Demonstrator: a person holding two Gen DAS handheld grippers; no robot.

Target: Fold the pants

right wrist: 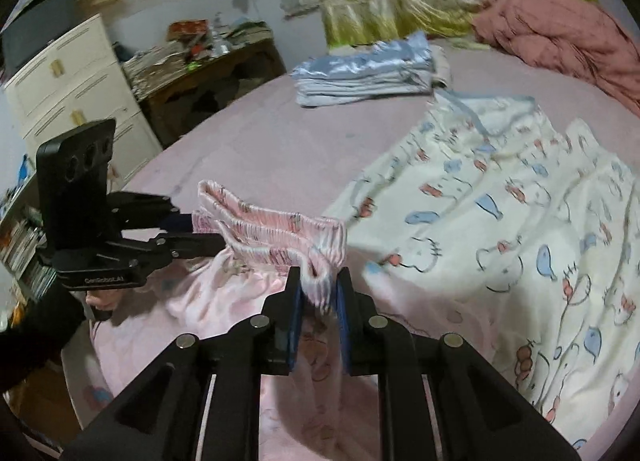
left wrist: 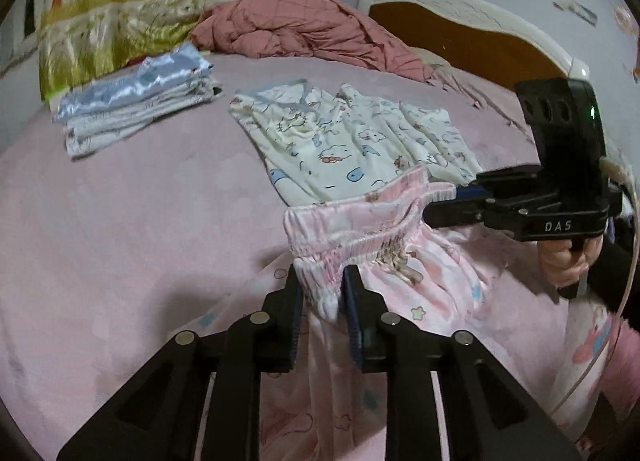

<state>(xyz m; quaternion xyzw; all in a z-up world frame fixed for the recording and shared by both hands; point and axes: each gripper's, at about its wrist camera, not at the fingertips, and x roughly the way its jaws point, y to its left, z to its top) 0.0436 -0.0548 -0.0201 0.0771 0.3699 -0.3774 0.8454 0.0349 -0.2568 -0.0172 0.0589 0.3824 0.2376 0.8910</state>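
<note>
The pink printed pants (left wrist: pixel 404 285) hang over the near edge of the bed, held up by their elastic waistband (left wrist: pixel 352 221). My left gripper (left wrist: pixel 320 281) is shut on one end of the waistband. My right gripper (right wrist: pixel 318 285) is shut on the other end, and it also shows in the left wrist view (left wrist: pixel 440 205) at the right. In the right wrist view the waistband (right wrist: pixel 272 225) stretches between us, with the left gripper (right wrist: pixel 200 237) at the left. The legs fall out of sight below the fingers.
A cream cartoon-print garment (left wrist: pixel 352 145) lies spread on the pink bed sheet (left wrist: pixel 140 221) just beyond the pants. A folded stack of clothes (left wrist: pixel 136 105) sits at the far left. A crumpled rose quilt (left wrist: pixel 304 33) and headboard (left wrist: pixel 472 41) lie behind. A white dresser (right wrist: pixel 76 93) and cluttered desk (right wrist: pixel 208 61) stand beside the bed.
</note>
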